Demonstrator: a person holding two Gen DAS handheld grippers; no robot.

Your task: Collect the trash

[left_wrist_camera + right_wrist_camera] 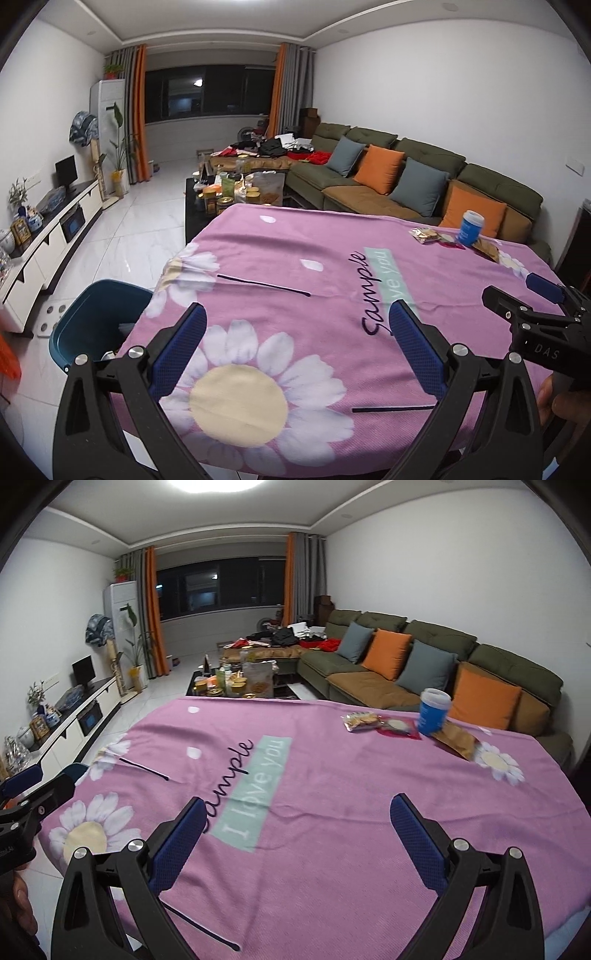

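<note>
White walls (424, 576) and a recessed white ceiling (221, 22) enclose the room; a ceiling lamp (218, 484) is lit. The floor (147, 229) is glossy pale tile. At the far end, a wide dark window (207, 92) is flanked by orange-and-grey curtains (138, 110). A green sectional sofa (424, 657) with orange and grey cushions lines the right wall. A low white TV cabinet (55, 229) lines the left wall. A white standing air conditioner (107, 122) occupies the far left corner. A cluttered dark coffee table (229, 192) stands mid-room.
</note>
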